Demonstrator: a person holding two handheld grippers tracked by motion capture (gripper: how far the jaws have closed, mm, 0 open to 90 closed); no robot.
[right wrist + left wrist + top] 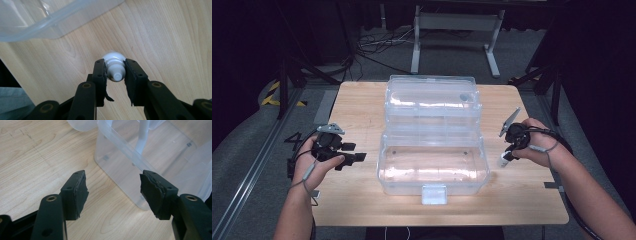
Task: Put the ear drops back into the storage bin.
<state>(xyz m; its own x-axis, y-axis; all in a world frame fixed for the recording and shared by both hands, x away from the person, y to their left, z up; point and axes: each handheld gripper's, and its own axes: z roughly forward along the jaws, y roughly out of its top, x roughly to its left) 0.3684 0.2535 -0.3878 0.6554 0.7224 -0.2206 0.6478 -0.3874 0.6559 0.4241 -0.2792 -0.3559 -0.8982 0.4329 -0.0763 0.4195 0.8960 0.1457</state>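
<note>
One bottle (115,67) clamped, box (432,172) rim near

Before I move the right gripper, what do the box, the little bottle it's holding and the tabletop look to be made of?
Box: clear, glossy plastic by the look; the wood shows through its walls. Little bottle, clamped in the right gripper: opaque white, probably plastic, matte, with a ribbed neck. Tabletop: pale wood grain, smooth; solid wood or laminate can't be told.

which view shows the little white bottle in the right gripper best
The right gripper view: the white bottle sits close up between the right gripper jaws, nozzle toward the camera. The high view shows it as a small white bit below the hand.
</note>
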